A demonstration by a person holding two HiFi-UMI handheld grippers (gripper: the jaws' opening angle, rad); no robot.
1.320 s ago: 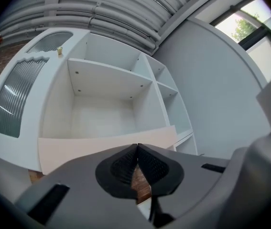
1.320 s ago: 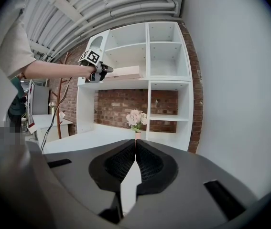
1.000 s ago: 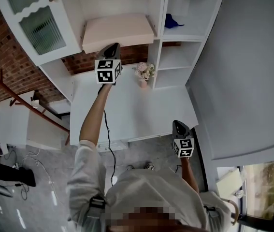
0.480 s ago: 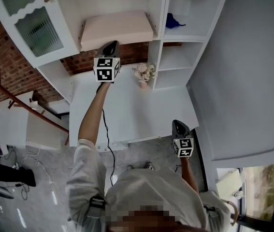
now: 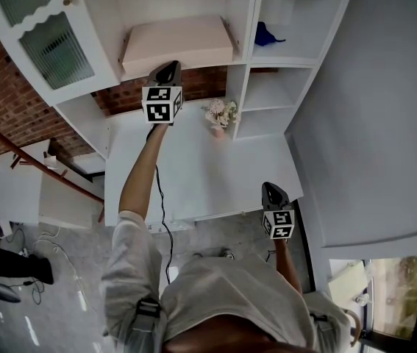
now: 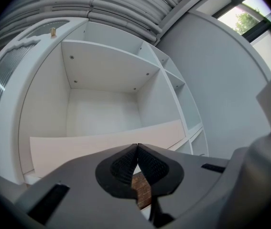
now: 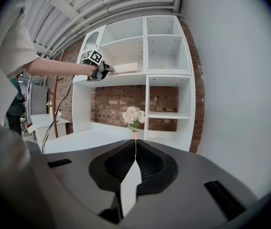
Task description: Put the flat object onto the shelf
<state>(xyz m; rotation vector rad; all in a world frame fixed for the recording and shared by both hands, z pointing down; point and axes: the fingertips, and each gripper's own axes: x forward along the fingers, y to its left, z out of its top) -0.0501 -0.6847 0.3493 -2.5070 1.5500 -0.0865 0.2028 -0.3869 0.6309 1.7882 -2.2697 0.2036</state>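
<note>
L tool: left gripper, jaws fully together, nothing btwn them, holds nothing. Tips level, just in front of the board's front edge; contact w/ it not clear.
R tool: right gripper, jaws together, empty. Low, near the desk's front edge, well apart from the shelves; aimed at the vase.
Task item: board, 1 pc, pale pink, flat. Lies flat on the shelf of the wide left compartment, spans nearly its full width, right end by the divider.
Container 1: shelf unit, white, open-front, several compartments.
Wide left compartment: the board only.
Upper right compartment: 1 blue thing, type not clear.
Other compartments in the right gripper view: nothing seen inside.
Container 2: vase, upright on the desk, near the unit's lower right compartments; holds pale flowers.
Side: glass door, swung open at the unit's left.
Backing: brick wall behind the desk.
</note>
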